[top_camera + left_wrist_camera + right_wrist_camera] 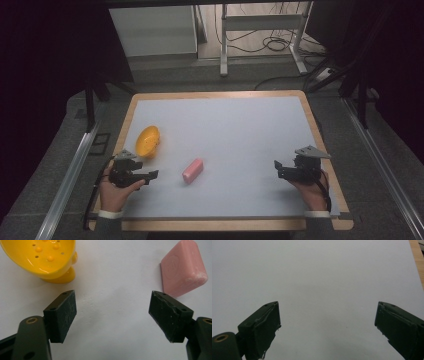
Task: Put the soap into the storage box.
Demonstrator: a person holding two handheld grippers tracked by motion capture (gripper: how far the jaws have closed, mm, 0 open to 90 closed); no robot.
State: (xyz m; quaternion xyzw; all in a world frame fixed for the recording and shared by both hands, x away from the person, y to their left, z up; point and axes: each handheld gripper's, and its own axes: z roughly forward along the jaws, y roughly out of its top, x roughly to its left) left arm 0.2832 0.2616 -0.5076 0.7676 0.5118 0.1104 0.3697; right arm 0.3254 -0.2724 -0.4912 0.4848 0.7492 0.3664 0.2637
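Tongs poised before the pink soap

Soap bar, pink and rectangular with rounded corners, lies flat near the middle of the pale grey surface. In the left gripper view it shows a faint stamped emblem on its top face and a whitish scuff at one corner. A yellow soap dish, oval with small raised bumps and drain holes inside and a short foot underneath, sits well apart from the bar, toward the left edge.

The left tongs, held in a hand at the lower left, point toward the bar with jaws spread wide and nothing between them. The right tongs, held at the lower right, rest far from both things, jaws also wide apart and empty.

The step in hand looks like the approach before a first grasp, most likely of the soap, with the dish as its probable destination. The next move calls for bringing the left tongs across to straddle the bar's narrow sides, then closing firmly, since soap may slip.
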